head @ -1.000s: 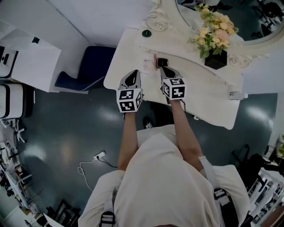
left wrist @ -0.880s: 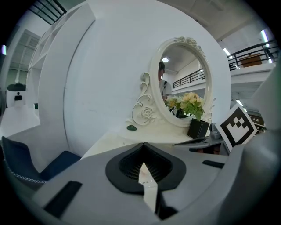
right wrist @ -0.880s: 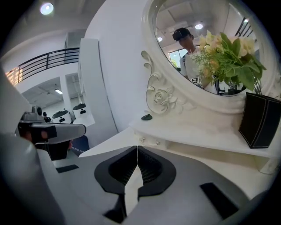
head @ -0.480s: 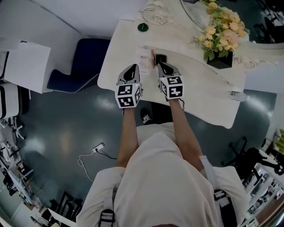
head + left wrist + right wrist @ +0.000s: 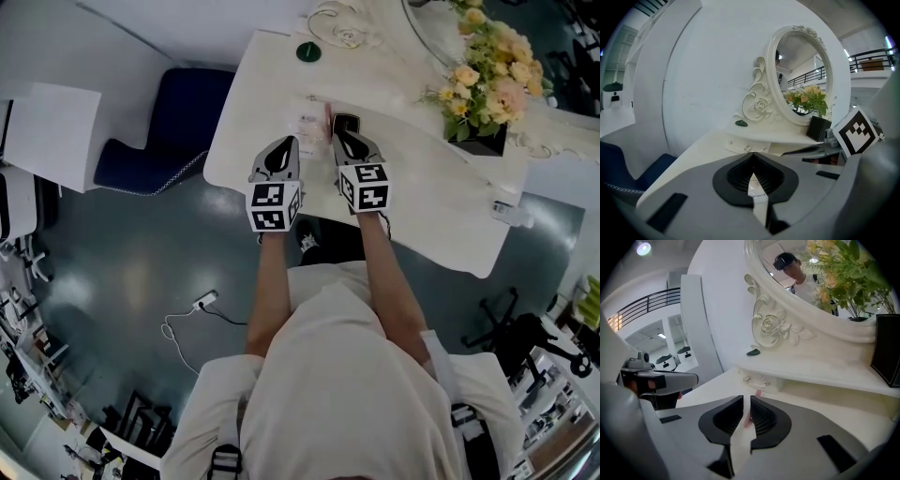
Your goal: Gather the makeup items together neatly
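A pink stick (image 5: 327,120) and a black compact (image 5: 345,123) sit on the white vanity table (image 5: 431,206), below its small drawer (image 5: 307,122). My right gripper (image 5: 345,141) points at them from just in front. In the right gripper view its jaws (image 5: 746,401) are opening, with a slim gap. The pink stick (image 5: 758,393) shows beyond that gap, and the pads do not press on it. My left gripper (image 5: 279,152) hovers over the table's front edge to the left. Its jaws (image 5: 751,160) meet at the tips with nothing held.
A black vase of flowers (image 5: 480,141) stands at the back right under the oval mirror (image 5: 801,70). A green lid (image 5: 308,52) lies on the upper shelf, and a small bottle (image 5: 506,214) lies at the far right edge. A blue chair (image 5: 178,127) stands left of the table.
The head view has drifted, so the table sits a little higher and further right. Both grippers stay in about the same spots by the pink stick and compact.
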